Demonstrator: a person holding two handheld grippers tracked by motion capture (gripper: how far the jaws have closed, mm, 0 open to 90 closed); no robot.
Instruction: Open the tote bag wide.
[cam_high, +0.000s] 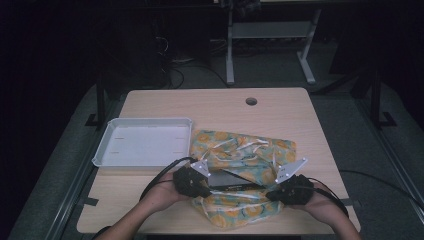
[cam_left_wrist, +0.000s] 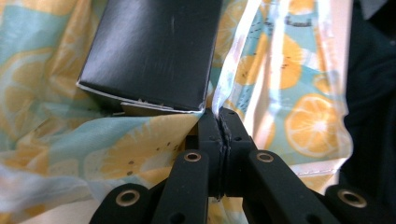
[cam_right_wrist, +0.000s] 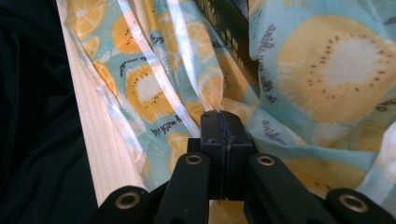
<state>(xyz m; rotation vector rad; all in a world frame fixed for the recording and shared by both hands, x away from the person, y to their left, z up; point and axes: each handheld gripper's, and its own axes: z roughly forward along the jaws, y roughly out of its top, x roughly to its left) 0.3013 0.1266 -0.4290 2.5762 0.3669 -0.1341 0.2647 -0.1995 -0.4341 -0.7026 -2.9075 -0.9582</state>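
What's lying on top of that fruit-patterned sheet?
A black box lies on the fruit-patterned sheet, between the left gripper and right gripper, both pinching the sheet. Folds hide part of the box; anything beneath it cannot be seen.

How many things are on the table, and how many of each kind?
White tray: 1
Fruit-print sheet: 1
Black box: 1
Grippers, left gripper and right gripper: 2
Total: 5
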